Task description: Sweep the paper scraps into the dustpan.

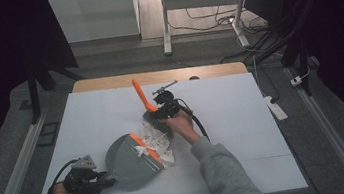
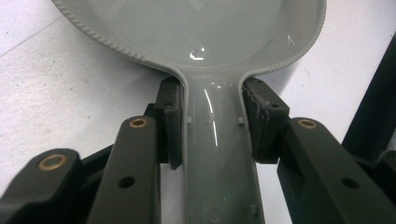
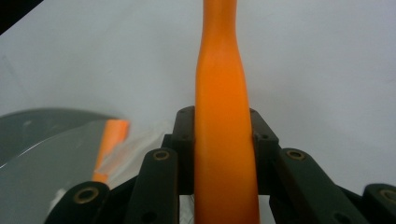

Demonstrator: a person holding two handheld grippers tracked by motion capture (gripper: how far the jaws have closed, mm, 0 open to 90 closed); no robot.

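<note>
A grey dustpan [image 1: 129, 162] with an orange lip lies at the front middle of the white table. My left gripper [image 1: 104, 180] is shut on the dustpan's handle [image 2: 215, 144], one pad on each side of it [image 2: 212, 121]. Crumpled white paper scraps [image 1: 159, 142] are piled at the pan's mouth, some on the lip. A brush with a long orange handle [image 1: 140, 94] stands tilted over the scraps, its grey head [image 1: 154, 121] touching them. My right gripper [image 1: 165, 106] is shut on that orange handle [image 3: 224, 93], with the jaws [image 3: 223, 140] pressed against both sides.
White sheeting [image 1: 243, 118] covers the table, and a wooden edge [image 1: 157, 76] shows at the back. A white power strip [image 1: 276, 108] lies on the floor to the right. Desk legs [image 1: 165, 22] and cables stand beyond the table.
</note>
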